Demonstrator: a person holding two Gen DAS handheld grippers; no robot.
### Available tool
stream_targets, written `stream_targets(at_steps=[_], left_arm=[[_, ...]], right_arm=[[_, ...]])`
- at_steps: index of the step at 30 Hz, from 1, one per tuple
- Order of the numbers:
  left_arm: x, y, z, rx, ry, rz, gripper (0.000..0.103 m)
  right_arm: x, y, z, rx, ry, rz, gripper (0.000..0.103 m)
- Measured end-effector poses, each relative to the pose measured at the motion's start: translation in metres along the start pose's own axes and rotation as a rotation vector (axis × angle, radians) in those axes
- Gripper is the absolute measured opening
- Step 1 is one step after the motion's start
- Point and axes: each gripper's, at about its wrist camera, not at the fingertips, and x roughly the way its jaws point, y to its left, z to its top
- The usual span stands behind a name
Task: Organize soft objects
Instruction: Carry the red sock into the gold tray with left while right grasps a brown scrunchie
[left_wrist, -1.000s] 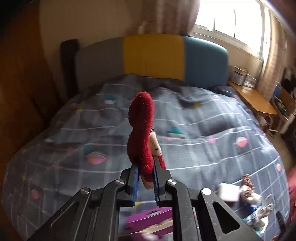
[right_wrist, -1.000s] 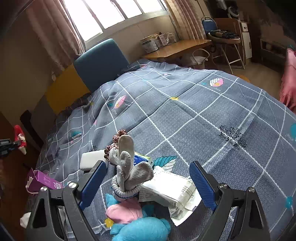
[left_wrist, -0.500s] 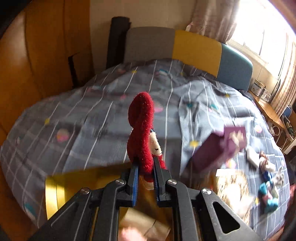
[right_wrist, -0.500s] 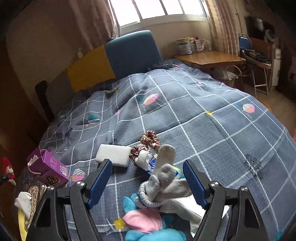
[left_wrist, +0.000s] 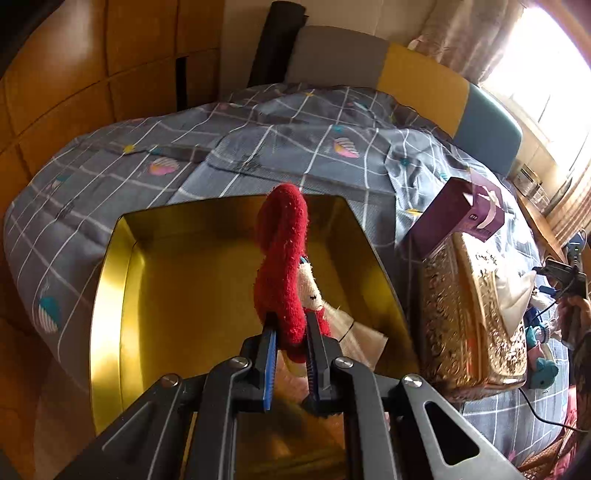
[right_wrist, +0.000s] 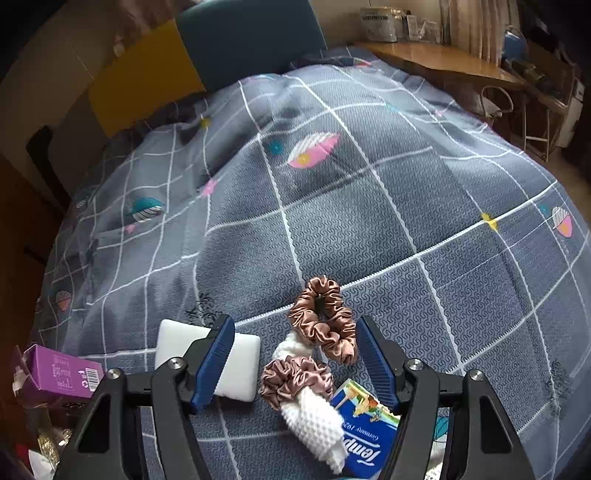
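My left gripper (left_wrist: 290, 325) is shut on a red plush toy (left_wrist: 282, 258) with a small white face. It holds the toy upright over the open gold tin (left_wrist: 118, 295) on the bed. My right gripper (right_wrist: 295, 325) points down at the bedspread and its jaws are closing. A copper satin scrunchie (right_wrist: 325, 317) lies between its blue pads (right_wrist: 218, 350), with a gap on both sides. A mauve scrunchie (right_wrist: 293, 380) sits around a white knitted piece (right_wrist: 314, 421) just below it.
A white pad (right_wrist: 240, 369) lies behind my right gripper's left finger, and a blue tissue pack (right_wrist: 364, 432) by its right finger. A purple box (left_wrist: 461, 221) leans on an ornate gold tissue box (left_wrist: 472, 314) right of the tin. A wooden desk (right_wrist: 436, 59) stands past the bed.
The left gripper has swung with the red toy from over the open bedspread down to above the gold tin. The right gripper has left the grey sock pile for the scrunchies, its jaws narrower.
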Motion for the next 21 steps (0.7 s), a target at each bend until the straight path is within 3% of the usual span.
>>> stream_targets(at_steps=[6, 9, 11, 13, 21], left_arm=[[-0.002, 0.009, -0.010, -0.027, 0.020, 0.002, 0.012], [0.000, 0.012, -0.016, -0.036, 0.033, 0.005, 0.012], [0.002, 0.013, -0.021, -0.040, 0.042, 0.012, 0.012], [0.006, 0.016, -0.025, -0.045, 0.051, 0.027, 0.012], [0.014, 0.030, -0.036, -0.068, 0.059, 0.127, 0.019]], right_arm=[[0.040, -0.002, 0.004, -0.002, 0.101, -0.104, 0.068], [0.054, -0.004, 0.003, -0.009, 0.137, -0.148, 0.045], [0.052, -0.005, 0.004, -0.027, 0.111, -0.176, 0.019], [0.052, -0.009, 0.005, -0.024, 0.109, -0.184, 0.011], [0.048, -0.004, -0.003, -0.104, 0.093, -0.236, 0.009]])
